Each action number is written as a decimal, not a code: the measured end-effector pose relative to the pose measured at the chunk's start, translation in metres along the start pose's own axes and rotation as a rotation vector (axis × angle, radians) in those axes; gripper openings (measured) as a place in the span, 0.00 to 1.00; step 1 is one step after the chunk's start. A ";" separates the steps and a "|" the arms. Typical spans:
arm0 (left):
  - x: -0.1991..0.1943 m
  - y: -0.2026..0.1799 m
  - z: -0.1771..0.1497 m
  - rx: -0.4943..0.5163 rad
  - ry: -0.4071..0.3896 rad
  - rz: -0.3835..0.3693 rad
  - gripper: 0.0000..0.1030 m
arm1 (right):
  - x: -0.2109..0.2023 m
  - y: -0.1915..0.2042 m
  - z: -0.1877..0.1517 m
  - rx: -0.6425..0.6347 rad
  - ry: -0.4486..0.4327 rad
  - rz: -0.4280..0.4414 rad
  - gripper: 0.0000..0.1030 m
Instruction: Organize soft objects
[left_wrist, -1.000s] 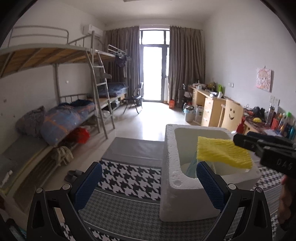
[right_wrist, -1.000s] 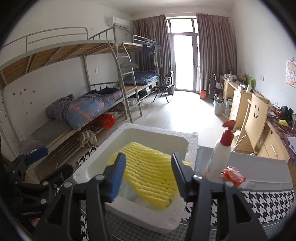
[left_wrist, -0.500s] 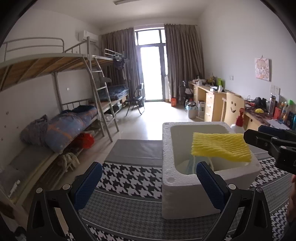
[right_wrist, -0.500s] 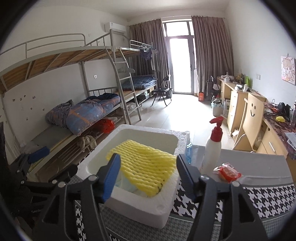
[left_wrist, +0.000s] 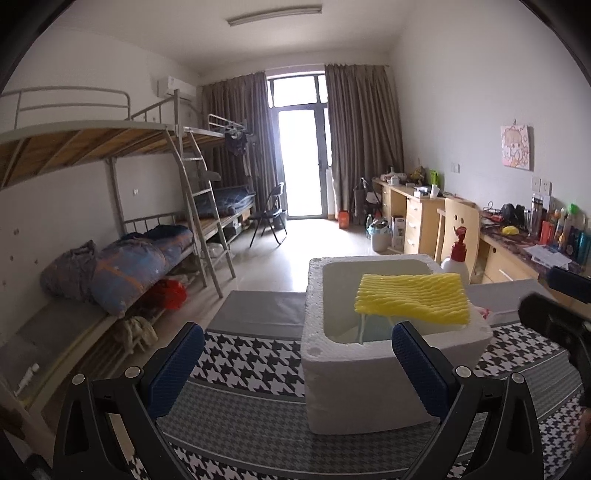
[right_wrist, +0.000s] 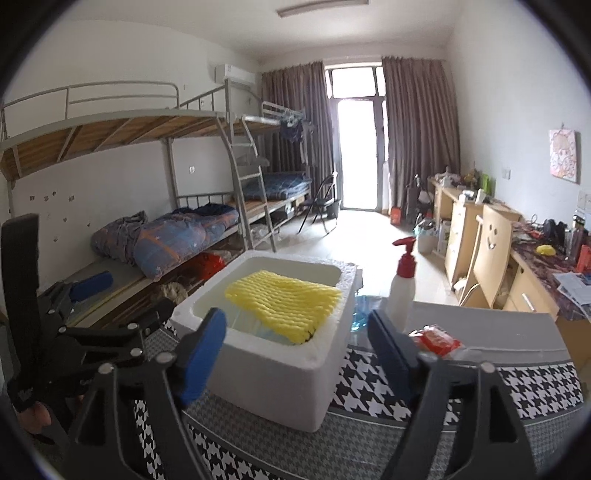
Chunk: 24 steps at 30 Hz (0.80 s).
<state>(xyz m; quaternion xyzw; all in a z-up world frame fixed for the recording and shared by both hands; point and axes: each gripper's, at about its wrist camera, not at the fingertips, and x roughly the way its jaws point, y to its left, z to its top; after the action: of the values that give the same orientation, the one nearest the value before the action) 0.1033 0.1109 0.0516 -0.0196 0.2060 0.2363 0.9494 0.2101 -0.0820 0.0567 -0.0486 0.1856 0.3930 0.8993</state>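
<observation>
A yellow ribbed foam sheet (left_wrist: 412, 297) lies across the right side of the white foam box (left_wrist: 332, 365), one edge resting on the rim; it also shows in the right wrist view (right_wrist: 286, 301) in the box (right_wrist: 280, 384). Pale blue soft material lies under it inside the box. My left gripper (left_wrist: 295, 365) is open and empty, in front of the box. My right gripper (right_wrist: 297, 350) is open and empty, drawn back from the box's near corner.
The box stands on a houndstooth cloth (right_wrist: 532, 384) over a table. A white spray bottle with red top (right_wrist: 402, 284), a red packet (right_wrist: 437, 338) and a blue-tinted plastic bottle (right_wrist: 364, 310) lie right of the box. Bunk beds stand left, desks right.
My right gripper has let go of the yellow foam sheet, which now rests on the box, and has pulled back. Both grippers have moved away from the box.
</observation>
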 end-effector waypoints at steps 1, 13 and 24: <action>-0.003 0.000 0.000 -0.010 -0.002 -0.010 0.99 | -0.004 0.001 -0.001 -0.005 -0.007 -0.001 0.87; -0.032 -0.010 -0.012 -0.014 -0.045 -0.057 0.99 | -0.034 0.007 -0.018 -0.002 -0.053 -0.027 0.91; -0.054 -0.012 -0.024 -0.046 -0.083 -0.067 0.99 | -0.056 0.009 -0.037 0.001 -0.072 -0.051 0.91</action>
<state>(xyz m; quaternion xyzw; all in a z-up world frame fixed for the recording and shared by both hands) 0.0561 0.0730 0.0509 -0.0383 0.1602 0.2097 0.9638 0.1574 -0.1232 0.0443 -0.0386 0.1518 0.3712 0.9153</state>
